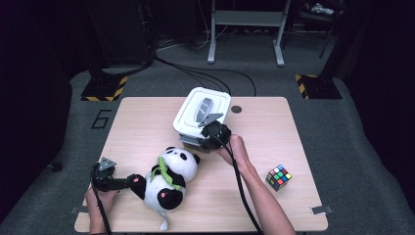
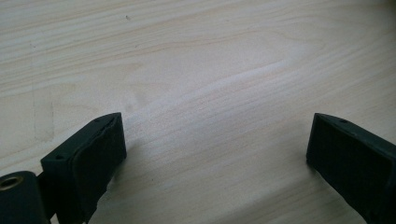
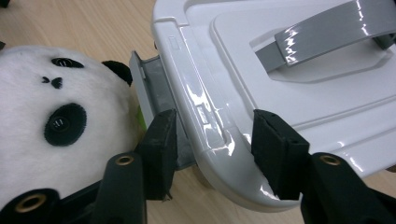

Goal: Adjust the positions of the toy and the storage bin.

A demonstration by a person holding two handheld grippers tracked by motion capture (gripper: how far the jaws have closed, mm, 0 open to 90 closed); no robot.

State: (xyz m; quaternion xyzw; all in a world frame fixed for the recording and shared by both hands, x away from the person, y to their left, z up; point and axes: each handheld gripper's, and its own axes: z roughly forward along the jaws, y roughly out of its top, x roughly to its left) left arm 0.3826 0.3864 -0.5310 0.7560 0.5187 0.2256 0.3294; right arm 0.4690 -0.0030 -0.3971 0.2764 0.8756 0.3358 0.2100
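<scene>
My right tongs (image 3: 212, 140) straddled the white box's lid edge (image 3: 205, 112), pads not visibly pressing; my left tongs (image 2: 215, 154) gaped over bare desk (image 2: 210, 70).

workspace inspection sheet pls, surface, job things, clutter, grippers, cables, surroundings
surface: light wooden table, bare wood under the left gripper.
job's things: white lidded box with grey handle and grey side latch; plush panda beside it.
clutter: colour cube.
grippers: left gripper open over the table; right gripper straddling the lid's rim, latch between the jaws.
cables: one trails along each forearm; more on the floor behind.
surroundings: grey floor, metal stands, hazard-striped bases.
</scene>
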